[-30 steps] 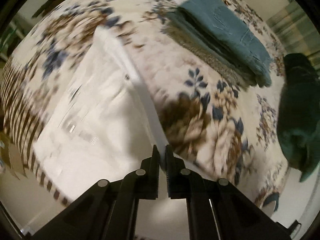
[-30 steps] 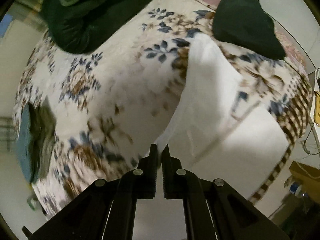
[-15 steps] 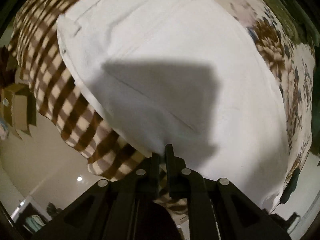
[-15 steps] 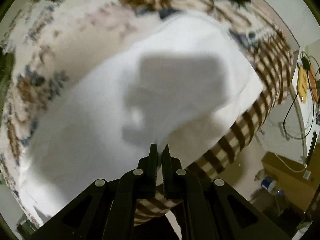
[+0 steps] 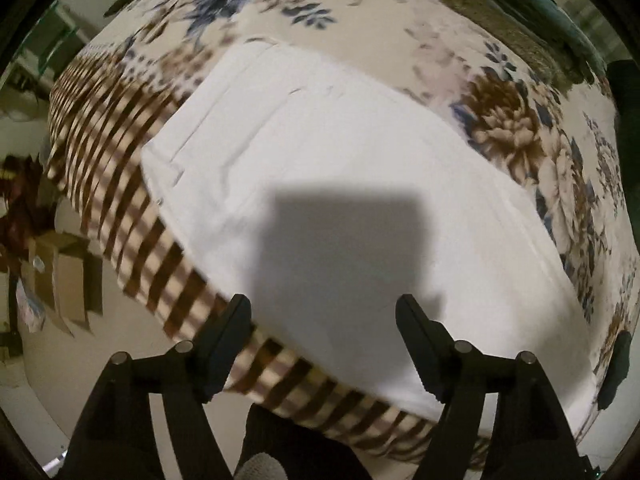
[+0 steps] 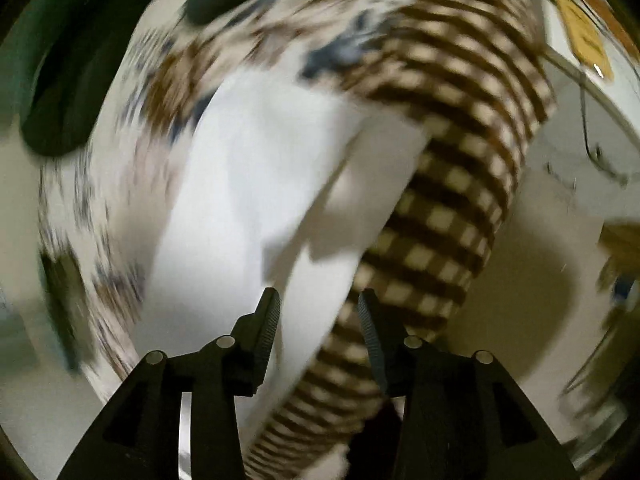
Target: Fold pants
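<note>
The white cloth pants (image 5: pixel 340 168) lie flat on a soft blanket with brown and blue flowers (image 5: pixel 512 128). They look folded over into one wide, smooth shape with a few thin seam lines near the top left corner. A dark square shadow falls on the middle of them.

The left gripper (image 5: pixel 324 320) points down over the near edge of the pants. Its jaws are opening and stand far apart, with nothing pinched between them; the pants lie below. The right gripper (image 6: pixel 318 312) is opening too, and its black ridged fingers (image 6: pixel 270 320) press on nothing. A loose white flap of the pants lies under the gap, and it may be lifted a little, but the right view is too blurry to be sure.

The near long edge of the pants runs right along the brown and cream checked border of the blanket (image 5: pixel 132 184), which hangs down the side. Past that border is pale bare floor (image 6: pixel 520 280). Beyond the far edge of the pants the flower blanket is open, up to a folded blue-green cloth (image 5: pixel 560 20) well apart in the top right corner
</note>
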The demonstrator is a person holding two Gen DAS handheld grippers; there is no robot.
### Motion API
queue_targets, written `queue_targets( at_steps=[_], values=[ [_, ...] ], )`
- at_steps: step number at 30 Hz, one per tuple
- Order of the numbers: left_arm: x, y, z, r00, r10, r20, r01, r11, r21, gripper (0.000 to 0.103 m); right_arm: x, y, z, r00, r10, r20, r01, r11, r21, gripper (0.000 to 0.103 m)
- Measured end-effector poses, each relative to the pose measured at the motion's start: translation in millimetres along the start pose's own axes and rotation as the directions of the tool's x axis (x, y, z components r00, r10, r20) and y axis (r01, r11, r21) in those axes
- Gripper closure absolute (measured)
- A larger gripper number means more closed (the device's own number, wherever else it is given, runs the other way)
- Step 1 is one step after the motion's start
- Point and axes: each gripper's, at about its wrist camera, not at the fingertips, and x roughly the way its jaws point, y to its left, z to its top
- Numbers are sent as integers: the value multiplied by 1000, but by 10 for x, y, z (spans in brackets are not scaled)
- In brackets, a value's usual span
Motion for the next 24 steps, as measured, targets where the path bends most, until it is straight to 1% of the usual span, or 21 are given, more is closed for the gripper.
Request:
queue_targets(
  at_steps=[3,5,7,8,9,10,11,13,14,15,16,17,19,20,21,22,23,24],
  values=[
    [122,-207,78,999,-28,-26,29,999,24,30,74,-103,251,995,90,34,-93,992,90,59],
    [190,-338,6,999,-35,-39,37,999,36,30,199,-191,372,989,143,39,-148,977,152,59],
    [253,-455,-50,998,-22,-54,25,998,55,30,342,-253,408,983,180,43,-185,955,230,59],
    [274,-485,-79,998,-11,-63,15,998,66,30,354,-246,426,982,178,69,-189,951,244,72],
    [311,-530,-93,997,0,-71,6,997,76,30,314,-225,438,985,148,93,-166,958,234,96],
    [335,-560,-107,997,8,-75,-1,996,84,30,253,-176,438,986,123,109,-143,968,206,96],
    [353,-584,-118,997,15,-76,-8,996,92,30,181,-123,436,985,118,124,-138,976,171,99],
    [384,-627,-139,997,31,-77,-22,993,115,30,8,15,387,982,94,167,-108,991,79,99],
    [367,-593,-163,996,35,-77,-25,993,119,30,-51,88,382,981,71,181,-79,996,38,99],
    [386,-596,-165,996,39,-82,-29,992,120,30,-96,112,381,980,25,197,-24,1000,-8,99],
    [411,-605,-161,995,47,-89,-36,992,120,30,-101,106,373,981,-7,192,12,1000,-27,99],
    [424,-575,-173,994,58,-92,-47,992,118,30,-61,94,378,983,-56,177,65,997,-43,99],
    [449,-559,-157,993,74,-87,-64,991,114,30,142,80,390,979,-161,124,172,981,-88,99],
    [448,-527,-143,993,79,-87,-70,992,108,30,212,40,390,976,-195,93,203,974,-96,93],
    [431,-478,-141,993,78,-88,-69,993,99,30,260,13,393,975,-213,61,217,972,-88,83],
    [391,-391,-157,993,73,-88,-65,994,92,30,248,-3,389,980,-191,55,195,978,-71,80],
    [356,-311,-160,994,67,-88,-60,995,80,30,192,-24,363,988,-144,56,146,988,-40,72],
    [321,-225,-152,994,58,-91,-53,997,58,30,127,-44,313,993,-102,56,103,995,-16,68]
  ],
)
